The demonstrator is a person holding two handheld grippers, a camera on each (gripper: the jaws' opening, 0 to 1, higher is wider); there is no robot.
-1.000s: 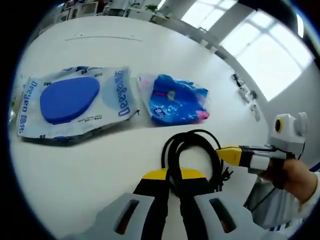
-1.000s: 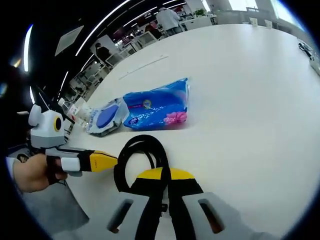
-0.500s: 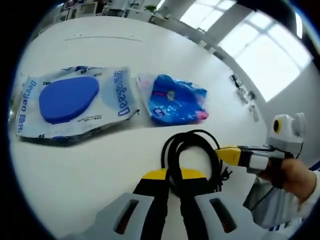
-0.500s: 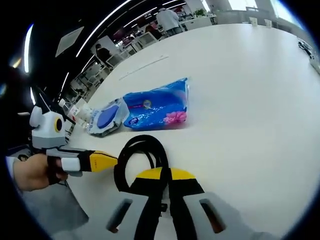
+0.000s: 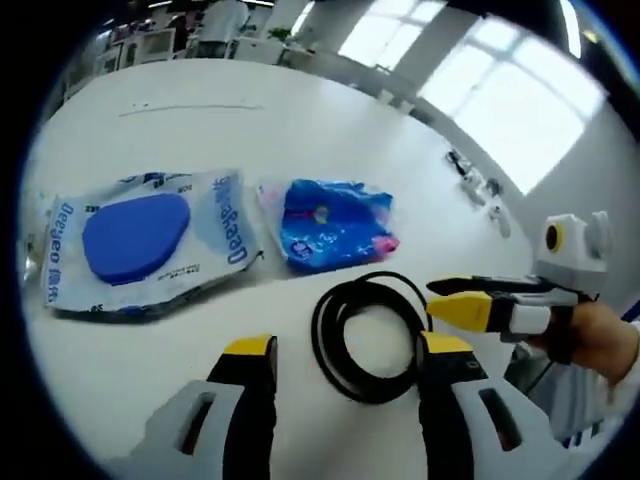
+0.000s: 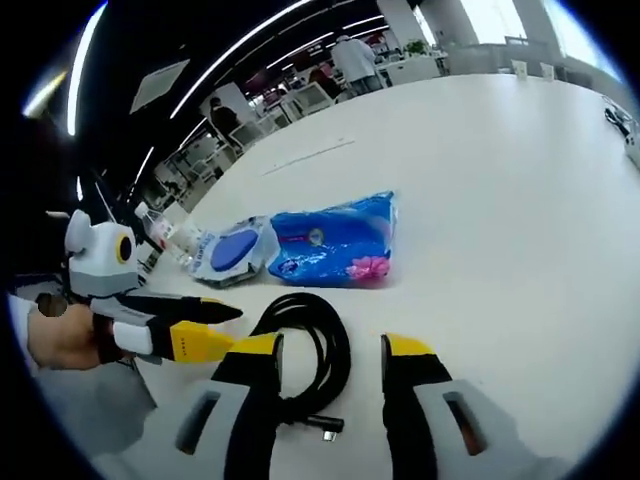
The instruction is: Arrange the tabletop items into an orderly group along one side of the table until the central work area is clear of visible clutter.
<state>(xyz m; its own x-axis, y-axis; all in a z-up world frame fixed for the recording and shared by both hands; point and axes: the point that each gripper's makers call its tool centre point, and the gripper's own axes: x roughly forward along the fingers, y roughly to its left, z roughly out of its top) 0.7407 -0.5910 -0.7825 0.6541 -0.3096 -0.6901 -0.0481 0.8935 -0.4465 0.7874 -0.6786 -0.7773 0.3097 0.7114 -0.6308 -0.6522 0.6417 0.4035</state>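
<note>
Released since the earlier frames: both pairs of jaws, then pinched on the coiled black cable, now spread wide with the coil lying free on the white table.

Left gripper view: left gripper open wide, yellow-tipped jaws straddling the cable without touching; table bare beyond; wet-wipes pack lying flat far left, blue tissue pack just beside it, both beyond the coil; right gripper entering from the right, gripped by a hand, jaws parted and pointing at the coil's edge.

Right gripper view: right gripper open wide above the cable, plug end near the bottom; left gripper entering from the left, held level in a hand; tissue pack and wipes pack side by side beyond.
</note>
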